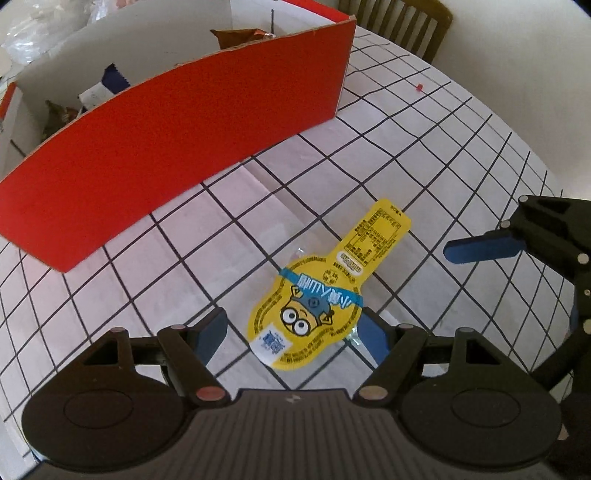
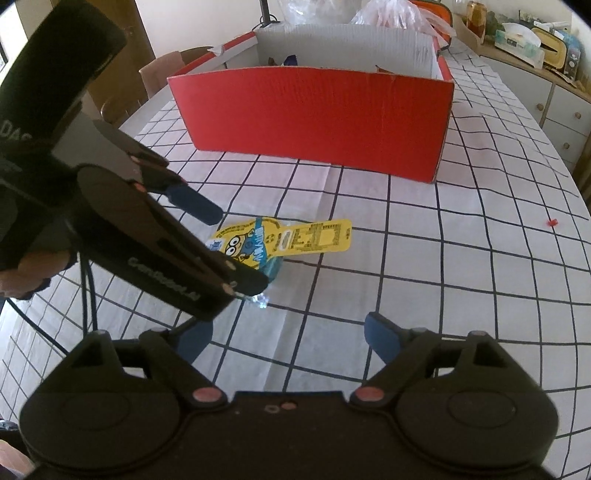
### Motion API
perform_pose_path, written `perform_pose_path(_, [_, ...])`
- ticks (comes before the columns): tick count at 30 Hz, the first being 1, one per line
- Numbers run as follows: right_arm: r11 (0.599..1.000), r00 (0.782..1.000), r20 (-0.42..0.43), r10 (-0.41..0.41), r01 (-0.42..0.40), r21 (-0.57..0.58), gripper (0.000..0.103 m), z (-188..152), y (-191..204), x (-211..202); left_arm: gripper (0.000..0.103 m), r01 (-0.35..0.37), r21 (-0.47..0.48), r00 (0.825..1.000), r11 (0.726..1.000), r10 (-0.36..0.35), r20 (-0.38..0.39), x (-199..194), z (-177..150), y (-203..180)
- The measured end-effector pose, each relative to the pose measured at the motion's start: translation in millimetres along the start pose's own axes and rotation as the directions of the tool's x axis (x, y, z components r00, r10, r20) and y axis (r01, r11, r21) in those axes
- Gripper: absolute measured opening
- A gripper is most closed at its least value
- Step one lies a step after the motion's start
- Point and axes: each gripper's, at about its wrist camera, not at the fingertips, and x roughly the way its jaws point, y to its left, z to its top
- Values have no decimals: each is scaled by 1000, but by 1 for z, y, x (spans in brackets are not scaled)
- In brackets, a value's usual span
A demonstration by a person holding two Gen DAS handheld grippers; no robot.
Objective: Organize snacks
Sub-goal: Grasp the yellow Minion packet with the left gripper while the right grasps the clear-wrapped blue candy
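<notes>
Inside, the red box (image 1: 177, 122) holds several snack packets (image 1: 242, 37).

- Snack cup (image 1: 314, 299): yellow lid, blue band across it, goggle-eyed cartoon face, white code patch at one edge.
- Cardboard box (image 2: 314, 114): bright red outside, pale white-grey inside, raw brown cut edges.
- Tablecloth (image 2: 424, 266): white, thin black grid lines.
- Left gripper (image 1: 293, 338) and right gripper (image 2: 288, 341): black bodies, blue finger pads.
- Chair (image 1: 413, 26): brown wood.
- Small scrap (image 2: 552, 222): red, on the cloth.
</notes>
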Motion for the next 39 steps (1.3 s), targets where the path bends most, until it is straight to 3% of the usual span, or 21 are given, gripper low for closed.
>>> perform_pose_path(8, [1000, 1000, -2, 4, -4, 0, 85, 0, -2, 4, 76, 9, -19, 1000, 1000, -9, 0, 6, 2, 1])
perform_pose_path(12, [1000, 1000, 3, -5, 5, -2, 83, 1, -2, 7, 64, 6, -50, 1000, 999, -5, 11, 4, 0, 2])
perform_pose_path(16, [1000, 1000, 11, -18, 18, -15, 80, 4, 3, 10, 63, -9, -84, 1000, 996, 11, 23, 2, -5, 3])
perform_pose_path(20, [999, 999, 19, -31, 32, -41, 79, 9, 10, 14, 62, -46, -166, 998, 985, 52, 32, -2, -12, 12])
perform_pose_path(26, [997, 999, 26, -41, 42, -60, 74, 19, 19, 26, 62, -62, -341, 995, 938, 84, 51, -14, -34, 34])
perform_pose_path(28, [997, 998, 25, -50, 52, -52, 70, 23, 20, 31, 62, -74, -395, 994, 916, 102, 51, -19, -42, 41])
perform_pose_path(31, [998, 998, 21, -52, 53, -46, 53, 26, 22, 38, 62, -84, -452, 991, 888, 121, 54, -25, -52, 50])
perform_pose_path(39, [990, 991, 28, -128, 129, -54, 22, 33, 28, 48, 62, -102, -527, 987, 843, 152, 52, -41, -76, 57])
